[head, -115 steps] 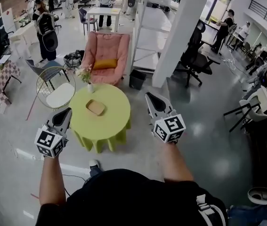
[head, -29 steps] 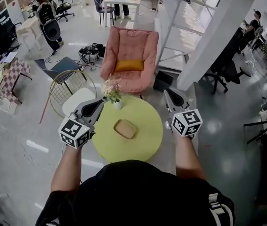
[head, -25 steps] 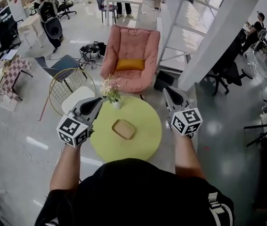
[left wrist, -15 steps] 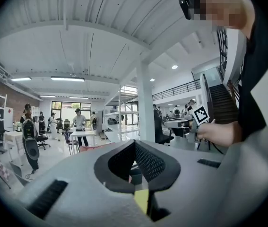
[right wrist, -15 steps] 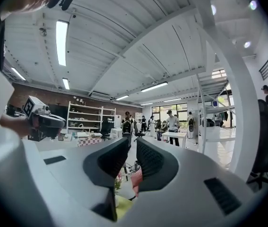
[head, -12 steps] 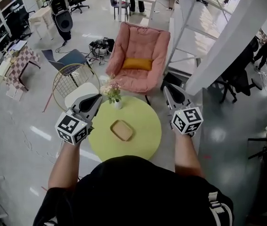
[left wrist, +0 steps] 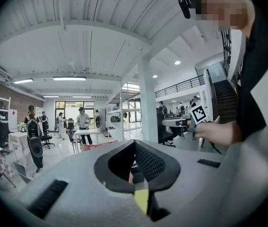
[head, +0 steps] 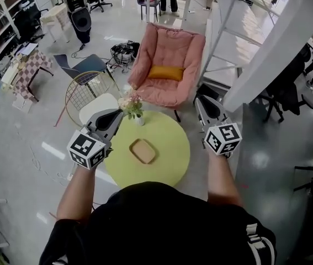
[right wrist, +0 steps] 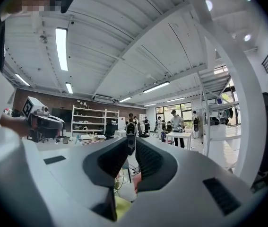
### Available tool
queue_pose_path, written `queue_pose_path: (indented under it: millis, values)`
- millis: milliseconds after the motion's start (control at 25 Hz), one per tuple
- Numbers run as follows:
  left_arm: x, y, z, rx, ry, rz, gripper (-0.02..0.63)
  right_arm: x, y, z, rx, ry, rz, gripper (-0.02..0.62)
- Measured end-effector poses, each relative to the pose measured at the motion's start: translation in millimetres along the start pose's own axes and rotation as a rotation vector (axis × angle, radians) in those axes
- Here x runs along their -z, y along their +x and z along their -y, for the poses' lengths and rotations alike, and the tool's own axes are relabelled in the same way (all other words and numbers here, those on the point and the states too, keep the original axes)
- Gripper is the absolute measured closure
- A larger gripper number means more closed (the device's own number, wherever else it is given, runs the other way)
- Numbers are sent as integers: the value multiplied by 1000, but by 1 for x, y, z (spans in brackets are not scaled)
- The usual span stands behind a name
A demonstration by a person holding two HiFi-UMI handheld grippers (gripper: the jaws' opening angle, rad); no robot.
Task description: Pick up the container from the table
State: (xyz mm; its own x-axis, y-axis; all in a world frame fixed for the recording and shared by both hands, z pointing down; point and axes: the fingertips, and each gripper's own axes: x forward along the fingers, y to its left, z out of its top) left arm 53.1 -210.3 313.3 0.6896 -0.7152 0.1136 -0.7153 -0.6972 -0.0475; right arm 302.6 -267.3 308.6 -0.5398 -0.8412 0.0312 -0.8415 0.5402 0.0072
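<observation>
A shallow tan container [head: 143, 150] lies near the middle of a round yellow-green table [head: 170, 159]. My left gripper [head: 116, 114] hovers over the table's left rim with its tips touching and nothing in it, and looks the same in the left gripper view [left wrist: 134, 142]. My right gripper [head: 200, 100] hangs over the right rim. In the right gripper view [right wrist: 130, 138] a narrow gap shows between its tips. Its jaws have just been opening, and nothing is between them. Both grippers point roughly level, away from me, with the container lower down between them.
A small vase of flowers [head: 132, 108] stands at the table's far left edge. Behind it are a pink armchair [head: 167, 65] with an orange cushion and a wire chair [head: 93, 101] with a white seat. A white pillar [head: 272, 48] rises at the right. People stand far back.
Both grippers have drifted slightly forward along the table's sides, and the room behind has slid in the view. The container has not moved.
</observation>
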Motion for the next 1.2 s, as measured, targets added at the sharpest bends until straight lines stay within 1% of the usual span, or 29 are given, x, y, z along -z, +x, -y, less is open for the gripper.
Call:
queue_pose_path:
  millis: [160,360,560,680,920,1000,1120,1200]
  values:
    - [2,-1,-1,-2,-10,4,591,2,-1,-3,-2,-5,-10,543]
    - [5,-5,-6,14,-24,10,591,-4,-4,-8,28,-6,8,541]
    - [5,-5,-20,33,-30,27,591,1,0,-11,52,-10,-13,541]
    - [11,-11,-23,45,-37,25,591,6,1,-19,60,-10,-33,538]
    - [26,-24,-46,65,-63,4,591,12,20,-43,65,-18,-55,534]
    - [31,-30,-54,59,-49,4,591,18,26,-52,64,-24,-61,534]
    - [31,-37,-61,43,12,12,591,25,32,-60,67,-28,-84,534]
    - [32,-40,-64,51,15,16,591,30,37,-62,72,-32,-103,531]
